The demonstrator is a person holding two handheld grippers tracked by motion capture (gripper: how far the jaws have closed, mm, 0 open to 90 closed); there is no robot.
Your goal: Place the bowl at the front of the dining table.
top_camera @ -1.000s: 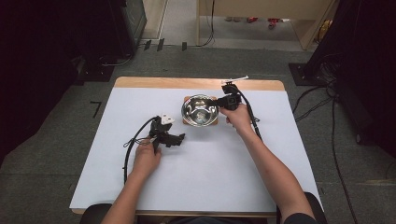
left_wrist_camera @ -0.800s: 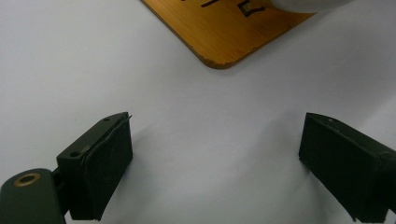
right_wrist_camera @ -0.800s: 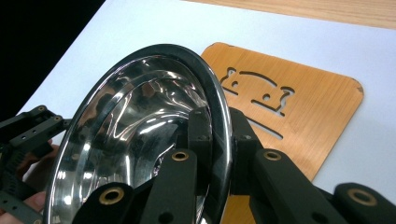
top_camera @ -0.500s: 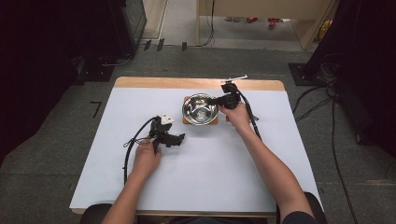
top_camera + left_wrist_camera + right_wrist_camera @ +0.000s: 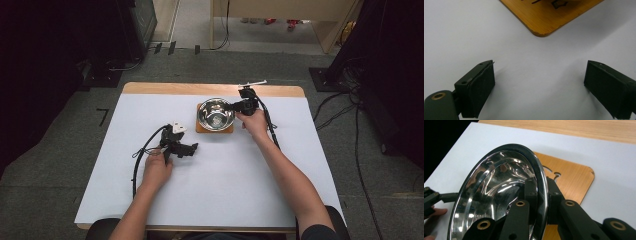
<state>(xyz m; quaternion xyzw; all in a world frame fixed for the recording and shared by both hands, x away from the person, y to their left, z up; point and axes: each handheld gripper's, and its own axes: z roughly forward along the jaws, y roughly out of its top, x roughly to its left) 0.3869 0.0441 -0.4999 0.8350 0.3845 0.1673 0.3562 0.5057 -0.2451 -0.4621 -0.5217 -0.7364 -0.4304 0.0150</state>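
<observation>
Right hand-held gripper point(image 5: 235, 106): jaws clamped on the rim of the steel bowl point(image 5: 215, 114), one jaw inside the wall, one outside, as the right gripper view point(image 5: 540, 195) shows. Bowl point(image 5: 499, 192) is tilted in that view, rim raised on the gripped side, its lower edge toward the wooden board point(image 5: 569, 180) beneath it. In the high view the bowl sits over the board point(image 5: 200, 130), near the far middle of the desk point(image 5: 300, 150), which is covered in white sheet with a bare wood strip along the far edge. Right hand point(image 5: 254, 122) just behind the bowl, cable trailing back along the forearm.

Left hand-held gripper point(image 5: 186, 148): jaws standing wide apart, nothing between them; left gripper view point(image 5: 539, 87) shows bare white desk surface between the two pads and a rounded corner of the board point(image 5: 549, 17) ahead. It rests on the desk, near the board's left front corner but apart from it. Left hand point(image 5: 157, 170) grips its handle; cable loops off to the left.
</observation>
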